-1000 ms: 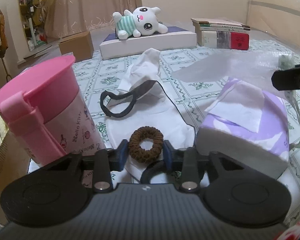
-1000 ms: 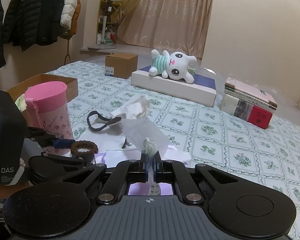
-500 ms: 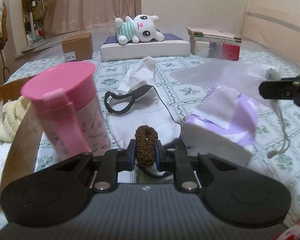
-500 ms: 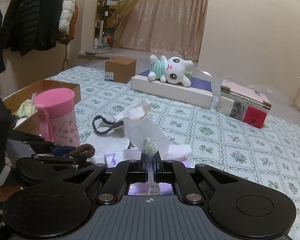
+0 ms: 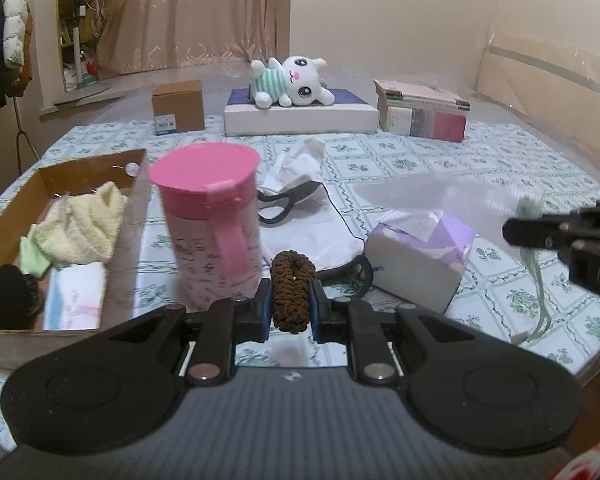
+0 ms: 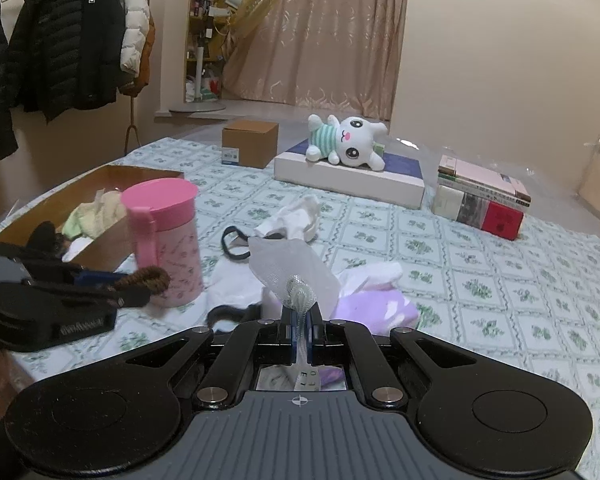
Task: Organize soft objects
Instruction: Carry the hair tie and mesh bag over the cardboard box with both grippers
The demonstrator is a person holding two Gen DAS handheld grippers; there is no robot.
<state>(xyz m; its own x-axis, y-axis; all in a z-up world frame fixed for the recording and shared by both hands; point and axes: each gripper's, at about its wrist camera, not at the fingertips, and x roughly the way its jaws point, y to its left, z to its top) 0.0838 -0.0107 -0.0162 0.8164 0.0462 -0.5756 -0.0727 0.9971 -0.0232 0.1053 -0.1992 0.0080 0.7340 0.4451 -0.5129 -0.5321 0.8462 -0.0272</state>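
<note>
The left tool (image 5: pixel 291 307) is clamped on a brown scrunchie (image 5: pixel 293 290), which stands on edge between its fingers, raised above the floral cloth (image 5: pixel 460 160) near the cloth's near edge. Just beyond it stands a pink cup (image 5: pixel 212 224), and left of the cup, at the cloth's left edge, an open box (image 5: pixel 16 196) holds a yellow towel (image 5: pixel 84 224) and other soft things. The right tool (image 6: pixel 299 334) is shut on a mesh pouch (image 6: pixel 292 272), held up over a purple tissue pack (image 6: pixel 376 310). A black strap (image 6: pixel 234 246) and white cloth (image 6: pixel 296 216) lie mid-cloth. A plush cat (image 6: pixel 346 142) lies on a flat white box (image 6: pixel 348 180) at the far edge, with books (image 6: pixel 480 196) to its right.
</note>
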